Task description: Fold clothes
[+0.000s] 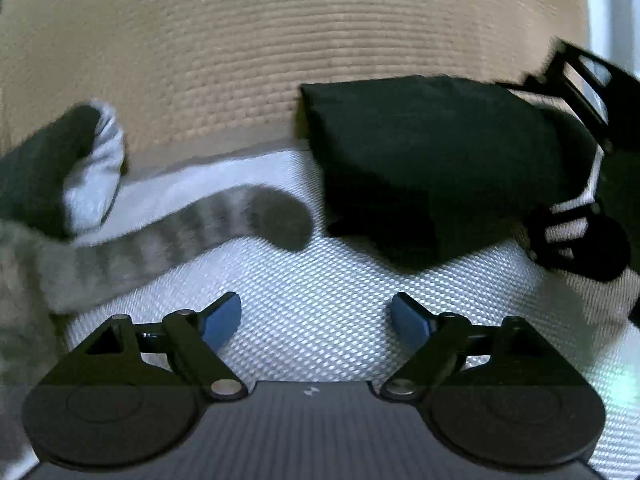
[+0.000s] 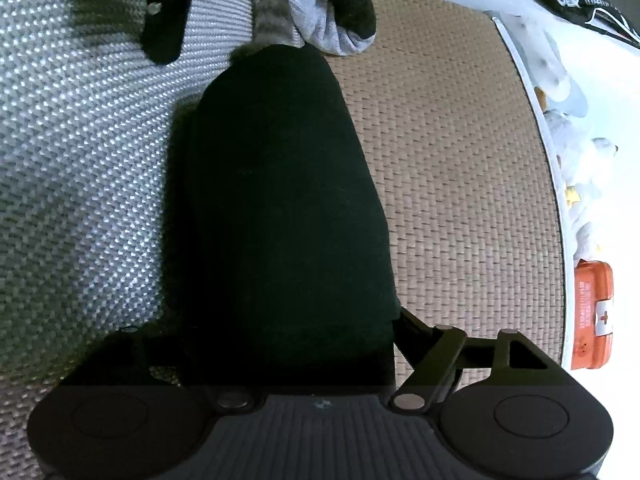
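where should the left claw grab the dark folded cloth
Take the dark folded cloth at its near corner, which points at the open left claw. Come straight in, low over the white mat. The right claw already pinches its right end, and a cat's tail lies to the left.

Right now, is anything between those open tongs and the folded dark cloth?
Nothing visible lies straight ahead: only bare white woven mat separates the open left tongs from the folded dark garment. A cat's striped tail lies across the mat just to the left, close to that path.
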Motion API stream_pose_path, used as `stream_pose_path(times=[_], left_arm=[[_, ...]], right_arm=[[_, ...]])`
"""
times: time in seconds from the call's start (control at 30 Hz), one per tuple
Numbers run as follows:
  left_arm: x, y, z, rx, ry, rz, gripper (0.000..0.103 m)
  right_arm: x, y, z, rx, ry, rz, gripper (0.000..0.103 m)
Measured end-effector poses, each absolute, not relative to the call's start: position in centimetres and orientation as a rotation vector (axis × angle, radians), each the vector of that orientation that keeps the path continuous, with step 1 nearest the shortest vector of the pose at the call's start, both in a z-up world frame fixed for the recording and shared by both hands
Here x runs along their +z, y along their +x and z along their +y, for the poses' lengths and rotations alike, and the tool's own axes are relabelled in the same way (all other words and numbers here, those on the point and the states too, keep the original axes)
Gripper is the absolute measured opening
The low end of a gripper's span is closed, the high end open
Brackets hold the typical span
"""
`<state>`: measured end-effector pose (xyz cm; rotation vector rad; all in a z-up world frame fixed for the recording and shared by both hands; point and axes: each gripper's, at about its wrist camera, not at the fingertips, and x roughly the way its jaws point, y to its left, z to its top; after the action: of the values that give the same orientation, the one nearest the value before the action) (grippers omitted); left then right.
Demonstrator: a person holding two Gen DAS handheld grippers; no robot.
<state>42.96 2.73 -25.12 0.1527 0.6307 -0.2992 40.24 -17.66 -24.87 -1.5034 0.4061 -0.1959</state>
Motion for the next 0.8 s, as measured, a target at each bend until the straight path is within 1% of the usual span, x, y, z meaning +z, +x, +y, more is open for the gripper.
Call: stream_pose_path(times=[0.1,0.17,0.27,0.5,0.63,0.8], left_arm=[[-25.1,42.5,3.3,-0.280,0.125,0.624,0.085],[-25.1,42.5,2.9,-0.269,0.145,0.618,0.085],[-24.9,43.1,2.8,-0.267,0.145,0.606,0.086],[-24.8,43.7,2.7,-0.265,0.136,0.596,0.088],[-24.8,43.4,2.9,-0.269,0.128,0.595,0.088],[-24.9,43.6,3.0,-0.268,0.129,0.592,0.088]], right_arm=[[-24.6,40.2,-17.9,-0.165,-1.552,0.389,0.081],[-24.6,40.1,-17.9,-0.161,-1.576,0.380,0.087],[-24.8,41.0,-17.6,-0.155,-1.635,0.369,0.090],[-25.9,41.6,-17.2,-0.031,-1.846,0.329,0.090],[-25.6,43.1,-16.6,0.053,-1.900,0.436,0.090],[-24.7,45.0,-16.7,0.086,-1.853,0.526,0.089]])
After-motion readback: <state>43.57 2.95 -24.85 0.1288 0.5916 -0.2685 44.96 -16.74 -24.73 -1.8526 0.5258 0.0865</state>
